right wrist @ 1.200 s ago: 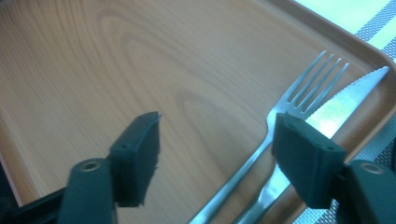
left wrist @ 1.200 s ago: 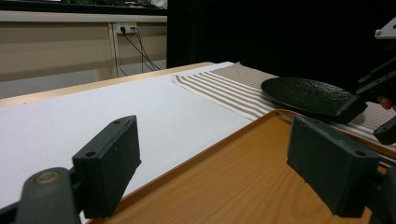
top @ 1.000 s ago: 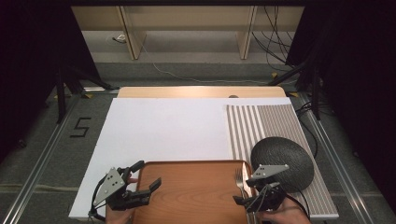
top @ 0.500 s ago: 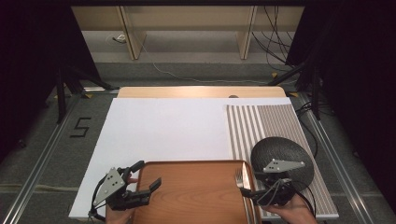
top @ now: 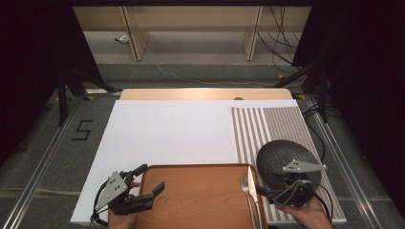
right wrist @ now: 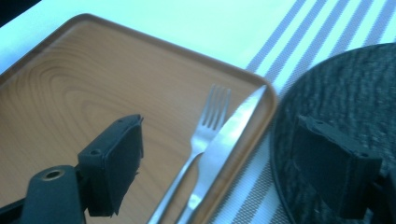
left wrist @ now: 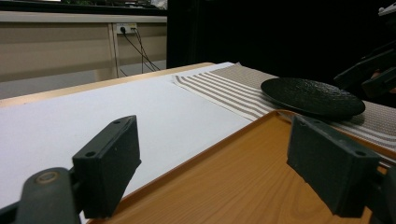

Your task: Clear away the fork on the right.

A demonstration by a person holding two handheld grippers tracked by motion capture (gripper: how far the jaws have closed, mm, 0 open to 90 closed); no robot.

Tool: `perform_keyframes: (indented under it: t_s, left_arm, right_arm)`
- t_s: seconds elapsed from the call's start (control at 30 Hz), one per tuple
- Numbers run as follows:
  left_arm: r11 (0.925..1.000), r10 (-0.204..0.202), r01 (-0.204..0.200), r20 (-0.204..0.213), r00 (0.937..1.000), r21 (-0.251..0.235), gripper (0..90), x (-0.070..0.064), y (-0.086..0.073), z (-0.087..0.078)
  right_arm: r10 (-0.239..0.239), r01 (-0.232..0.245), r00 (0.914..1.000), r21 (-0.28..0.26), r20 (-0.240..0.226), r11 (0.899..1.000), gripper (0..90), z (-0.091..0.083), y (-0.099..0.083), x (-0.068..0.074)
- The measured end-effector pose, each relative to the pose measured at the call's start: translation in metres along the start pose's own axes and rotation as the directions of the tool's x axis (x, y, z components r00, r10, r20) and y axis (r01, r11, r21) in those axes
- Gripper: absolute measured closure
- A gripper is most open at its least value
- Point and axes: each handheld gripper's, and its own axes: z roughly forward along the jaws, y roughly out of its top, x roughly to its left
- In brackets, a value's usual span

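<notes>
On white table (top: 167,133), tray (top: 200,195) beside striped mat (top: 272,124).

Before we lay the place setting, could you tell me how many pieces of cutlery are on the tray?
2: a fork and a knife, side by side along the wooden tray's right edge, beside the black plate.

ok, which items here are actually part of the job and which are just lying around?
In play:
- fork and knife, at the tray's right edge, between the open right gripper jaws
- wooden tray
- black plate on the striped mat, beside the tray
- left gripper, open over the tray's left side

Just lying about:
- white sheet
- cables on the floor
</notes>
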Motion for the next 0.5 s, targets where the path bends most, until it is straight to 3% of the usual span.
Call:
perform_keyframes:
  t_s: [0.5]
  left_arm:
    - [1.0000, 0.001, -0.001, 0.000, 1.0000, 0.002, 17.0, 0.000, 0.000, 0.000]
  right_arm:
    - [0.060, -0.058, 0.9972, -0.041, 0.045, 0.997, 18.1, -0.015, -0.007, -0.018]
